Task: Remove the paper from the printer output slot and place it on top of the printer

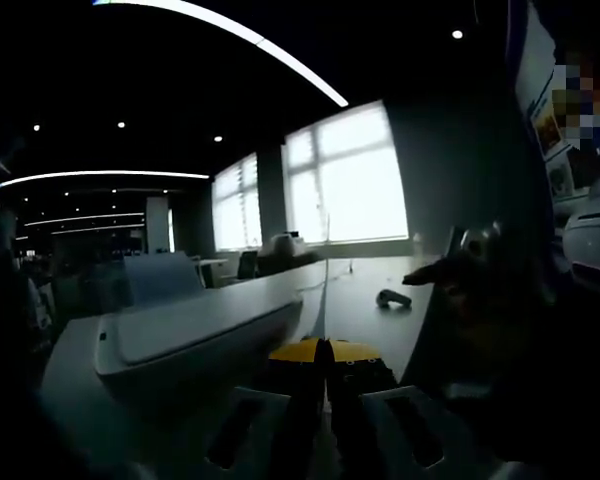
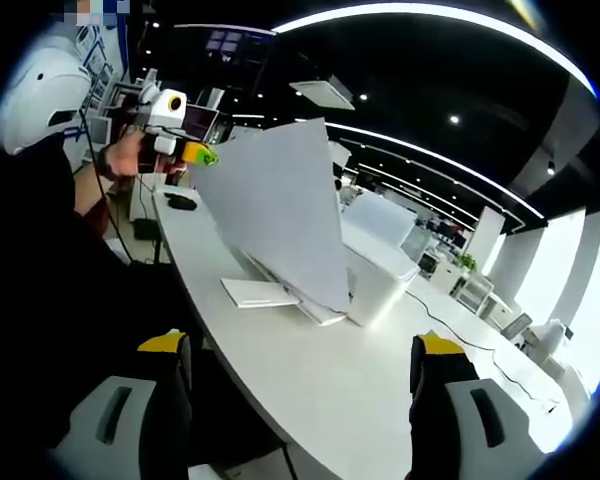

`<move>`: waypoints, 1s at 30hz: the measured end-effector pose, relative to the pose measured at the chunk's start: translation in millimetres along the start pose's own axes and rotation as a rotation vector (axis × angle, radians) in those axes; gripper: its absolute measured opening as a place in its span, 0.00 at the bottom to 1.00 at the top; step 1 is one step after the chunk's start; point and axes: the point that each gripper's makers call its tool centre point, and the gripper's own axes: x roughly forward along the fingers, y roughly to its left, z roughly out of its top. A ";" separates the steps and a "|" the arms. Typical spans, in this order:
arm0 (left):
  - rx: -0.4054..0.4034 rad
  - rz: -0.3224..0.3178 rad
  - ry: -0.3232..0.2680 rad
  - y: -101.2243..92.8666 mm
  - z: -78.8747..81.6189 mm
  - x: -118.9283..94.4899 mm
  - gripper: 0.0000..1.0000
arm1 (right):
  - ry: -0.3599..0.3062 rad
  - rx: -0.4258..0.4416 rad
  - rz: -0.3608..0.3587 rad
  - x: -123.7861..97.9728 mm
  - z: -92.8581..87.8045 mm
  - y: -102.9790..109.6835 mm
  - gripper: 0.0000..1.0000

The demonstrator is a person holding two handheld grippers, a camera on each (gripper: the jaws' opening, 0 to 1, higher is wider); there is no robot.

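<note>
Left gripper: yellow-tipped jaws pressed together; seen from the right gripper view, it pinches the upper corner of the paper.

Paper: one large white sheet, held up and tilted, well ahead of the right gripper and above the printer, its lower edge near the printer's front. Whether that edge touches the output slot cannot be told.

Right gripper: jaws spread wide, holding nothing, low over the counter, well apart from the paper.

Printer: white, standing on the counter ahead of the right gripper; in the left gripper view it sits just left of the jaws.

Tray: white, flat, lying on the counter before the printer.
</note>
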 end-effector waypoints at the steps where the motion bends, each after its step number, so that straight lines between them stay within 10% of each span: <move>1: 0.000 0.000 -0.001 0.0 0.4 0.0 0.06 | -0.001 0.001 0.000 0.1 0.1 0.1 0.86; 30: 0.007 -0.012 -0.016 -5.0 8.1 0.7 0.06 | -0.021 0.031 0.007 -2.3 2.3 -0.8 0.89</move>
